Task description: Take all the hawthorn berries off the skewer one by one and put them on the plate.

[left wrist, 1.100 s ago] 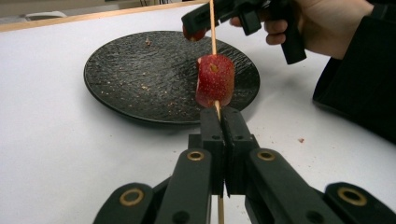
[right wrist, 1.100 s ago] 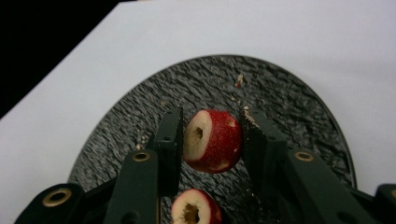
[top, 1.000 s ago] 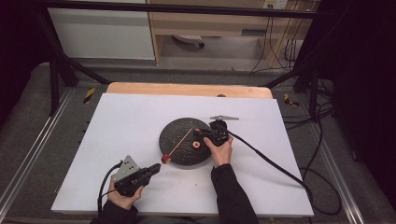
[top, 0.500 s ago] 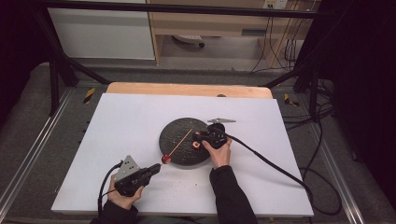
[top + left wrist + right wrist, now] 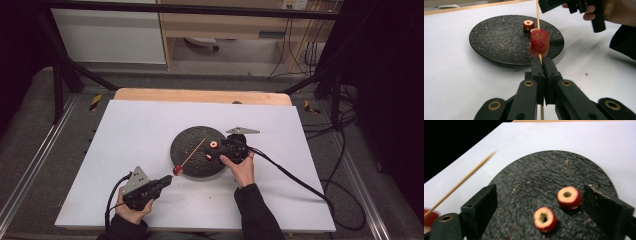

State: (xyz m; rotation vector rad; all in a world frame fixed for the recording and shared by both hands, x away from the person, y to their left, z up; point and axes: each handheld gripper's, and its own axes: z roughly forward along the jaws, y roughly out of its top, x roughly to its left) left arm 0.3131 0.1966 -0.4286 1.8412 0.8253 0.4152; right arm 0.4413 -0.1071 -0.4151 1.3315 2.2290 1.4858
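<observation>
A thin wooden skewer (image 5: 538,13) carries a red apple chunk (image 5: 539,43) near its lower end. My left gripper (image 5: 541,63) is shut on the skewer just below the chunk, at the near edge of the black plate (image 5: 192,142). Two cored apple slices (image 5: 569,197) (image 5: 545,219) lie flat on the plate. My right gripper (image 5: 540,190) has just been opening its jaws. They now stand wide apart over the plate, with both slices between them, untouched. In the high view the right gripper (image 5: 217,151) is over the plate's right side and the left gripper (image 5: 167,179) is at the front left.
The plate sits mid-table on a white sheet (image 5: 135,130), with crumbs scattered on it. A wooden table edge (image 5: 200,95) runs along the back. Cables (image 5: 295,175) trail from both grippers. Metal frame rails flank the table.
The right gripper's jaws have spread apart and its hand has lifted back slightly. A slice it was closed around now lies free on the plate. The left gripper and skewer have stayed put.
</observation>
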